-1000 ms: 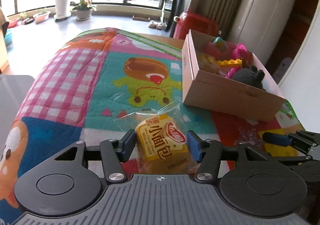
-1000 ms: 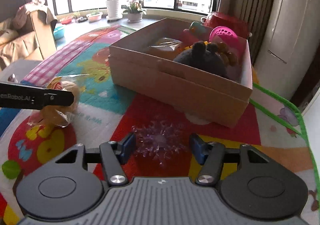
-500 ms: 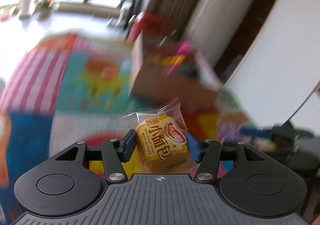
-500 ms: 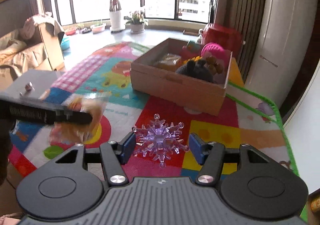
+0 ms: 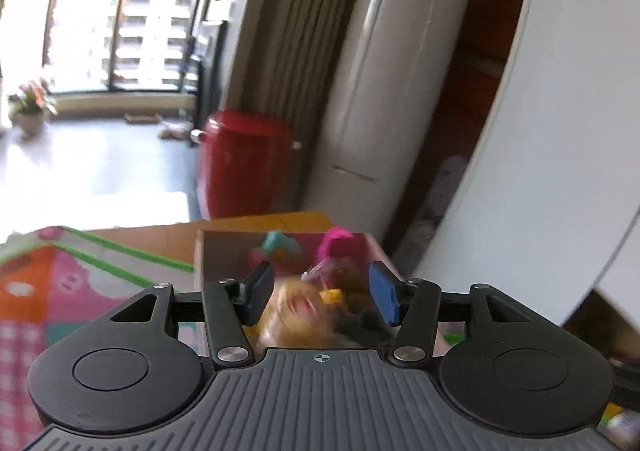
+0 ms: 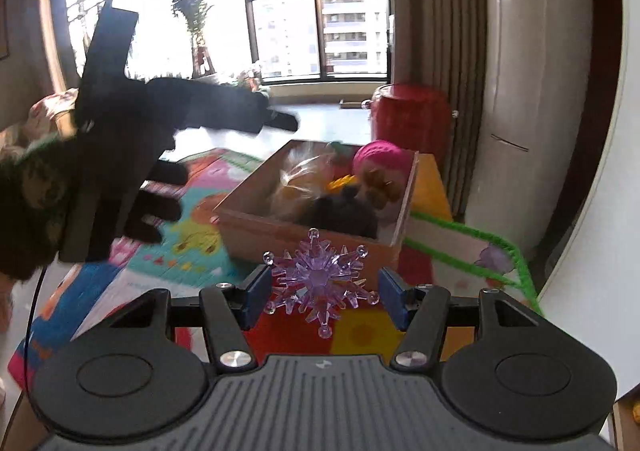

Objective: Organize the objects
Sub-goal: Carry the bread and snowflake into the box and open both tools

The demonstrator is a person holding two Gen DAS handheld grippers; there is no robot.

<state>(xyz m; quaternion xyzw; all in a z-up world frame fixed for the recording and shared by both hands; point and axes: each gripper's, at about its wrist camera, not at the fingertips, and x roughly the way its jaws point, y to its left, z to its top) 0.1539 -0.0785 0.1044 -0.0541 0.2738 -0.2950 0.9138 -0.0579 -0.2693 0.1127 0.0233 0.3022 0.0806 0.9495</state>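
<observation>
Now the left gripper (image 5: 316, 293), jaws wide, has nothing between them, the blurred yellow bread packet (image 5: 296, 317) falling into the brown cardboard box (image 6: 304, 229); the right gripper (image 6: 320, 293) pinches the purple crystal snowflake (image 6: 320, 283), which likely goes into the box at twelve o'clock next.

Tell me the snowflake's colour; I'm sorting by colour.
Translucent purple snowflake, clearest in the right wrist view.

colourful cartoon play mat (image 6: 192, 247) with green edging, open cardboard box (image 6: 304, 239) of toys resting on it
</observation>
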